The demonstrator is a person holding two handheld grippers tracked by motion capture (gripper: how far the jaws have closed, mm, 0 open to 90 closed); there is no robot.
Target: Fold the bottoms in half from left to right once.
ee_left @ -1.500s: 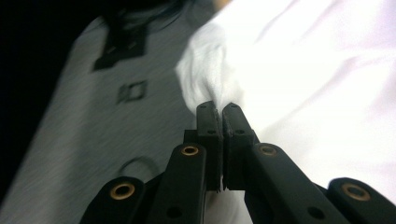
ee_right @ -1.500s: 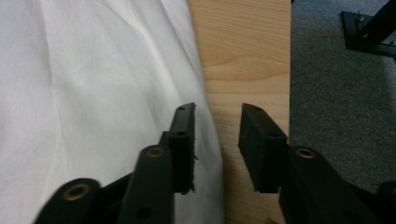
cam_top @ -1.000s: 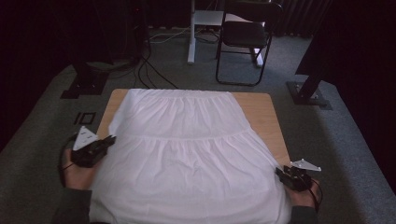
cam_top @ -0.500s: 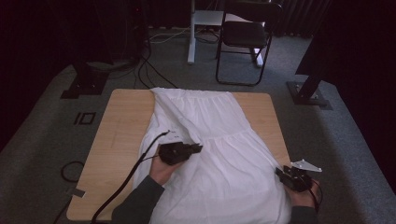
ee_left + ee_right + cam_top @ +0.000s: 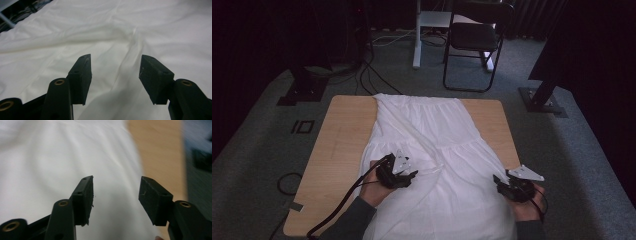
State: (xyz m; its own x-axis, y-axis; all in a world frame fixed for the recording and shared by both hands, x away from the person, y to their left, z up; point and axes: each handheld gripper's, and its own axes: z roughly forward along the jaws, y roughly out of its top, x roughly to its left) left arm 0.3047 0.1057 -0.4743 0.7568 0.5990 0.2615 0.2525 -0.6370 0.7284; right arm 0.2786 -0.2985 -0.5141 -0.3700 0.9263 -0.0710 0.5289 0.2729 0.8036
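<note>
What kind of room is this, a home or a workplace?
Probably a lab or recording studio: dark curtains along the walls, cables over grey carpet, stand bases beside a wooden table, and a folding chair.

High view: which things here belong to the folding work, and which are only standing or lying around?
Part of the work:
- white garment, partly folded over on the table
- left gripper, jaws open above the cloth
- right gripper, jaws open at the garment's edge

Just lying about:
- black chair
- floor cables
- black stand base
</note>
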